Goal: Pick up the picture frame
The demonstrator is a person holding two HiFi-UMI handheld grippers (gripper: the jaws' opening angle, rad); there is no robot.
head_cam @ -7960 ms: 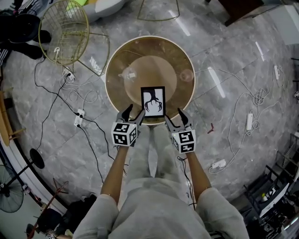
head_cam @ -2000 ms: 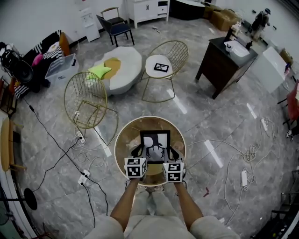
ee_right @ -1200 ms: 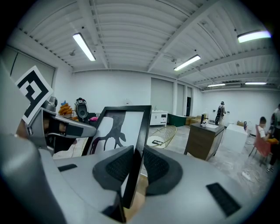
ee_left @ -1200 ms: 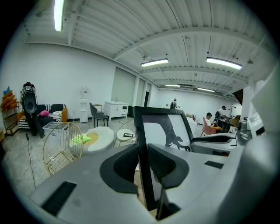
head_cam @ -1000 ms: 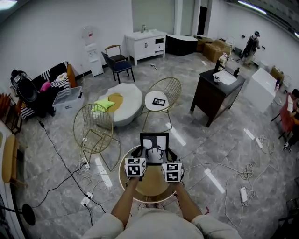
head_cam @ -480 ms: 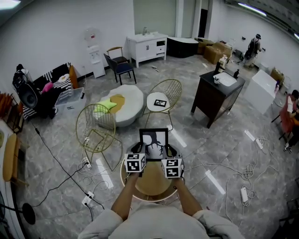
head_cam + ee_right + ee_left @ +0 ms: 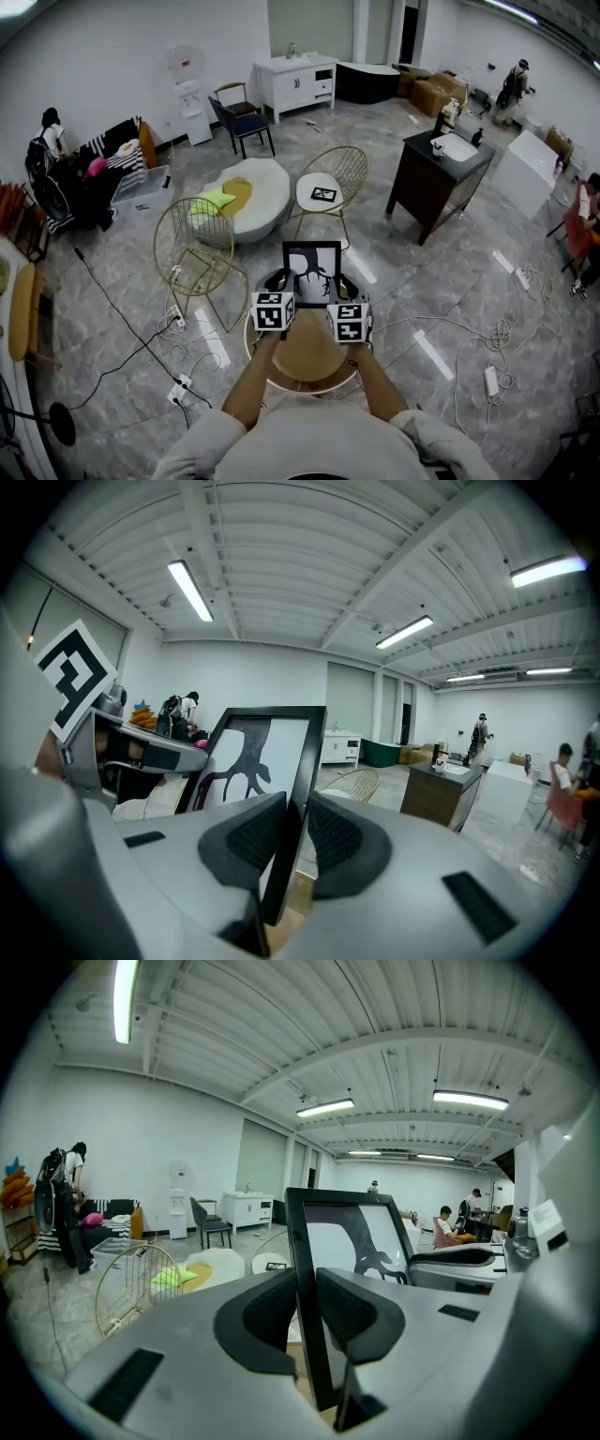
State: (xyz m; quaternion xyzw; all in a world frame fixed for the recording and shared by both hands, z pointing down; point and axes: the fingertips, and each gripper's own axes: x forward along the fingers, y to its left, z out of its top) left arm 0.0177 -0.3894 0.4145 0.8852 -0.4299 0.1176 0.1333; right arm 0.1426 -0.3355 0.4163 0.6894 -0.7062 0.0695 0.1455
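- Black frame (image 7: 312, 272) is clamped from both sides: my left gripper (image 7: 305, 1309) has its jaws pressed on the left rail, and my right gripper (image 7: 293, 832) is closed on the right rail. I see no gap at either.
- It stands upright in front of me, print toward me, clear above the table (image 7: 309, 388).
- To lift well, I judge both hands should rise together at one pace. That way the frame does not twist between the two grips.
- Both holds sit low on the rails, so I expect the top to want to tip. I would keep it vertical and move slowly.
- I would squeeze evenly and no harder, since the rails are thin.
- Eight seconds ago the frame sat on the table, with both sets of jaws open beside its lower corners. Now they are shut on it and it is off the table.
- Compared with a second ago the hold looks the same.
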